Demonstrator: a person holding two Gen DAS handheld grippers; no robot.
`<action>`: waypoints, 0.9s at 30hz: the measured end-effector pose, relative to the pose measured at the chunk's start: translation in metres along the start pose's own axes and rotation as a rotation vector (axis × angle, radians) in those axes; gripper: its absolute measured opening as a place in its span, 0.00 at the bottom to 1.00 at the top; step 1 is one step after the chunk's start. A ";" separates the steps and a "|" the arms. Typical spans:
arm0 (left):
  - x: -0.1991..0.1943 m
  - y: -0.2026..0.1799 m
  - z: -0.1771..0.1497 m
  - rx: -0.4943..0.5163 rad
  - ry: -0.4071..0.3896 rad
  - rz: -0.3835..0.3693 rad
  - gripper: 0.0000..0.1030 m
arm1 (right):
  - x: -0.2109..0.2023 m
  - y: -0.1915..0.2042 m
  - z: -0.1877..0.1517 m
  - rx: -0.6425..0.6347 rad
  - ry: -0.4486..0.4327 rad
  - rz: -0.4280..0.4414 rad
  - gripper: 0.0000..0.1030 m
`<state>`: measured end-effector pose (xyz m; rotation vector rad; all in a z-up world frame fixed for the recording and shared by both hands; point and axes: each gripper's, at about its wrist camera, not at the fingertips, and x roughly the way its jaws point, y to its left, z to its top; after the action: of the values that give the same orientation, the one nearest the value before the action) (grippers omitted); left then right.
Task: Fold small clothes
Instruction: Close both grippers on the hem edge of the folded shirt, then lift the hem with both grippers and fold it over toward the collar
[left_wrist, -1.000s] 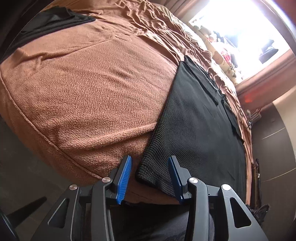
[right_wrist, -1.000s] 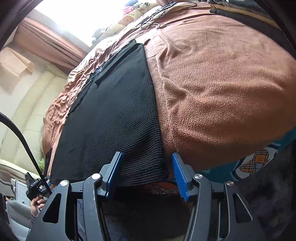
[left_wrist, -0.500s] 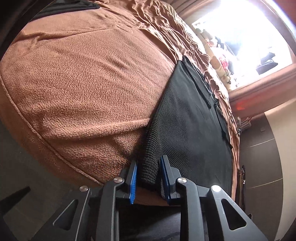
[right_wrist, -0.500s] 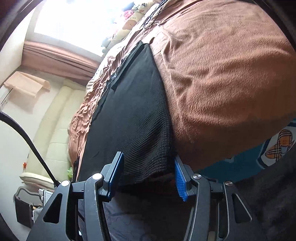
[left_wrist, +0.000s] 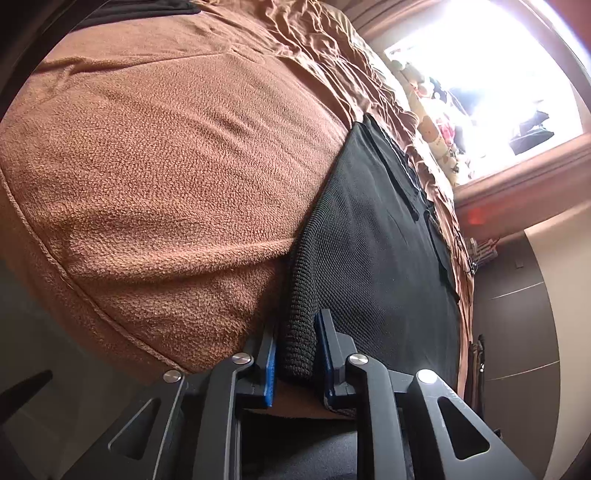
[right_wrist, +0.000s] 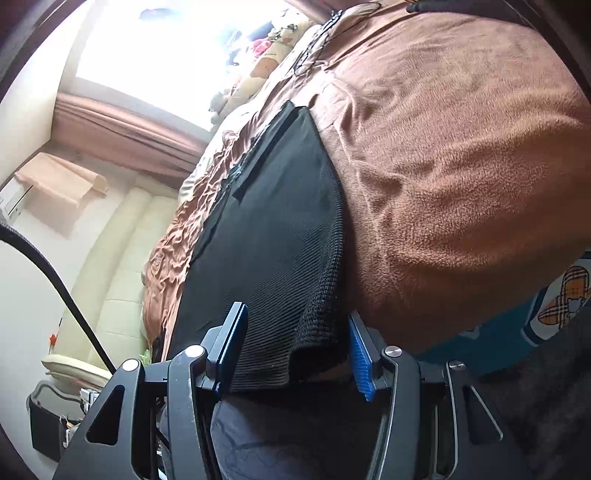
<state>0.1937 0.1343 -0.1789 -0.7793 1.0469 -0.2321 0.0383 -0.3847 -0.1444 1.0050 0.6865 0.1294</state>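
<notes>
Brown fleece bedspread (left_wrist: 177, 177) carries the black knit garment (left_wrist: 376, 236), spread flat and unfolded. Left hand-held gripper (left_wrist: 295, 350) is closing, pinching its bunched near corner; right hand-held gripper (right_wrist: 295, 350) is closing around the other corner, pads not yet pressing. Every fold remains.

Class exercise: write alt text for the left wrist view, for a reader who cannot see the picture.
The left claw, with blue-padded fingers, is closing on the bunched near corner of a black knitted garment. The garment lies flat on a brown fleece blanket covering a bed. A bright window glares at upper right.
</notes>
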 end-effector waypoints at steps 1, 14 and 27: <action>0.001 0.001 0.001 -0.003 -0.002 -0.001 0.17 | 0.004 0.001 -0.001 0.000 0.009 -0.006 0.41; -0.018 -0.004 0.005 -0.021 -0.073 -0.044 0.05 | -0.015 0.013 0.009 -0.002 -0.055 -0.055 0.01; -0.075 -0.039 -0.003 0.034 -0.168 -0.124 0.05 | -0.062 0.058 0.013 -0.105 -0.129 0.008 0.00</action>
<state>0.1603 0.1442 -0.1023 -0.8193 0.8358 -0.2848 0.0094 -0.3873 -0.0637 0.9072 0.5524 0.1060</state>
